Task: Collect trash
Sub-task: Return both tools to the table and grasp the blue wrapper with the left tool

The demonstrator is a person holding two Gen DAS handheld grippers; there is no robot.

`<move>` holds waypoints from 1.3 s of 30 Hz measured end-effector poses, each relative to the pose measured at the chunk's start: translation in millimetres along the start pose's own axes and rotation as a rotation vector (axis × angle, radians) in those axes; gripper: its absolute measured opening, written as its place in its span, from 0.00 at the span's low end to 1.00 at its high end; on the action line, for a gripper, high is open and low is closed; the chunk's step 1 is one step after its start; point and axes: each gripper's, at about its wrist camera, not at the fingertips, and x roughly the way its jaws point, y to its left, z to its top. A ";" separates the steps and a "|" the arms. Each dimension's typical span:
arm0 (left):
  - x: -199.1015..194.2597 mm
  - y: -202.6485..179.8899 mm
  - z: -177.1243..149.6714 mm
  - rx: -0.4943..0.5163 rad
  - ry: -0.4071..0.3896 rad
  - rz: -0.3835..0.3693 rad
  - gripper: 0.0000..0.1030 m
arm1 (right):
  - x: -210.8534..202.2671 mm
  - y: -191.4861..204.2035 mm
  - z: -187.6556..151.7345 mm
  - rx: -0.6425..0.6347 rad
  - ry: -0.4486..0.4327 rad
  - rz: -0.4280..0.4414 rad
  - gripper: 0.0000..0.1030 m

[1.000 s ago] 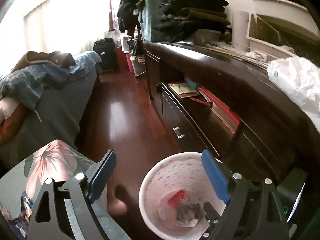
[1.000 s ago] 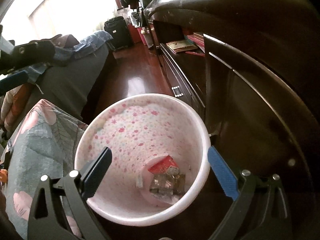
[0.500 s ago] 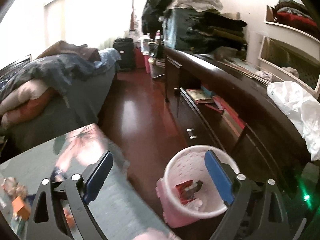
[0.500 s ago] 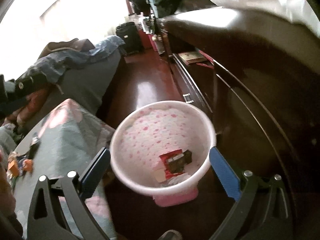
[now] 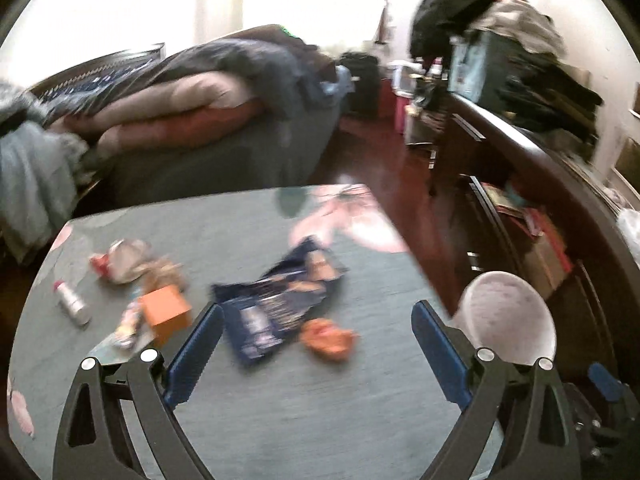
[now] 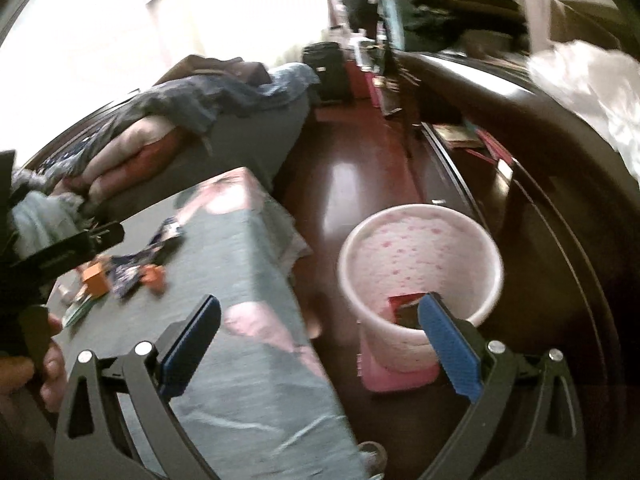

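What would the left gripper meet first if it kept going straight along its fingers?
Probably the dark blue snack wrapper on the table, ahead of the open left gripper; blur leaves depth unclear.

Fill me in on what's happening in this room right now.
A person with a gripper in each hand is clearing litter into a pink-speckled bin on the floor, which already holds a few wrappers. Both grippers are open and empty. The left gripper, its jaws just opened wider, faces the grey cloth-covered table, where a dark blue wrapper, an orange wrapper, an orange box and a small bottle remain. The right gripper hangs between table and bin.
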 end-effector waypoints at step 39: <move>92.4 38.8 33.1 0.155 0.140 -0.086 0.07 | 61.4 120.1 12.9 -0.199 0.103 0.104 0.96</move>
